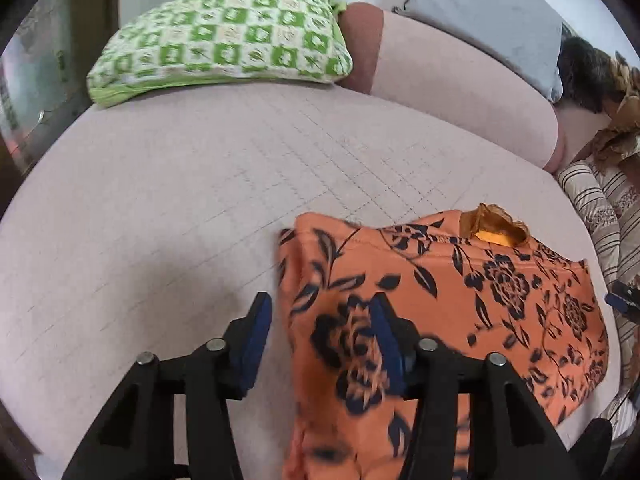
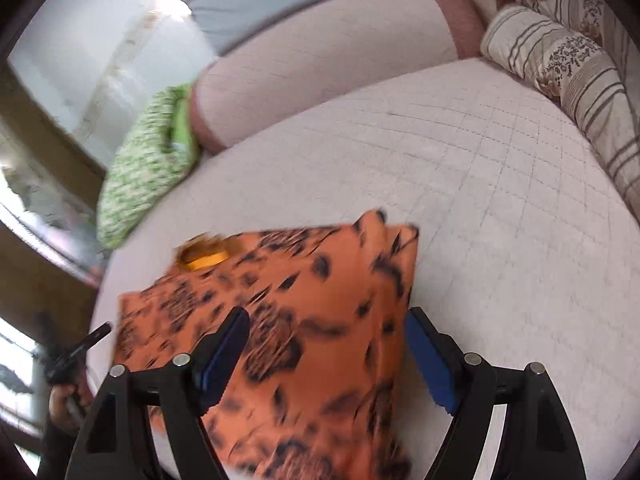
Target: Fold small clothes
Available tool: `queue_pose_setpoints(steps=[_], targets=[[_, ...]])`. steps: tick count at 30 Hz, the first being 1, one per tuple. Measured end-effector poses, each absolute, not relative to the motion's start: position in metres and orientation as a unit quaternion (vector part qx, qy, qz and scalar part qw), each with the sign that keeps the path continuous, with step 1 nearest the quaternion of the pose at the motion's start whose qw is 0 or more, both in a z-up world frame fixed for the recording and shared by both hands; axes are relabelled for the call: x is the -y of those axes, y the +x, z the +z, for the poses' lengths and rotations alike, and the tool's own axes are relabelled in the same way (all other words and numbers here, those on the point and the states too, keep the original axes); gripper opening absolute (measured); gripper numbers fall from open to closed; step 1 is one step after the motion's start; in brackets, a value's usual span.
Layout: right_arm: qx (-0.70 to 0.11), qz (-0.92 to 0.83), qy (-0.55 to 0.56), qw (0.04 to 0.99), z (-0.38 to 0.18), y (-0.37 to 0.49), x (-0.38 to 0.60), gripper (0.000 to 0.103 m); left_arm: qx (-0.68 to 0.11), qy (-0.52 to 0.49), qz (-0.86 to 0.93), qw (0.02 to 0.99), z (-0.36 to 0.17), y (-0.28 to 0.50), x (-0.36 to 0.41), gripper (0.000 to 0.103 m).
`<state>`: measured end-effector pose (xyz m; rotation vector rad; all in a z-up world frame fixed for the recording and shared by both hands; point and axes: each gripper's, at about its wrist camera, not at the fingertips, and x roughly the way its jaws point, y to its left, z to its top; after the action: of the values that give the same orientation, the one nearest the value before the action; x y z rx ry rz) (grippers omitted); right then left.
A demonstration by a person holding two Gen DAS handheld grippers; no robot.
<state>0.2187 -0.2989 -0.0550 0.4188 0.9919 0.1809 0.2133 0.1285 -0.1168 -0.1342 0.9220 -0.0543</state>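
An orange garment (image 1: 460,280) with a dark floral print lies folded on the pale pink quilted bed (image 1: 200,200), its collar and yellow neck label (image 1: 492,236) at the far edge. My left gripper (image 1: 320,320) stands open over the garment's left edge, with cloth between the blue pads and neither pad pressing on it. In the right wrist view the garment (image 2: 320,280) is blurred. My right gripper (image 2: 328,332) is open wide over the garment's right part, with cloth between its fingers. The left gripper (image 2: 80,352) shows at the lower left there, and the right one's tip (image 1: 620,300) at the left view's right edge.
A green checked pillow (image 1: 224,36) lies at the bed's far left. A long pink bolster (image 1: 460,92) runs along the back with a grey pillow (image 1: 480,12) on it. Striped cushions (image 2: 560,52) line the right side. A person's hand (image 2: 64,400) holds the left gripper.
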Motion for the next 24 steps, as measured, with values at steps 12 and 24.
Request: queue_pose_setpoints(steps=[12,24], targets=[[-0.495,-0.002,0.122,0.86,-0.087,0.259,0.298,0.009,-0.455,-0.045,0.011,0.889,-0.153,0.236,-0.127,0.004],[-0.417,0.064,0.216,0.88,-0.032,0.18,0.296,0.072,-0.428,-0.016,0.044,0.903,-0.107,0.193,-0.12,0.04]])
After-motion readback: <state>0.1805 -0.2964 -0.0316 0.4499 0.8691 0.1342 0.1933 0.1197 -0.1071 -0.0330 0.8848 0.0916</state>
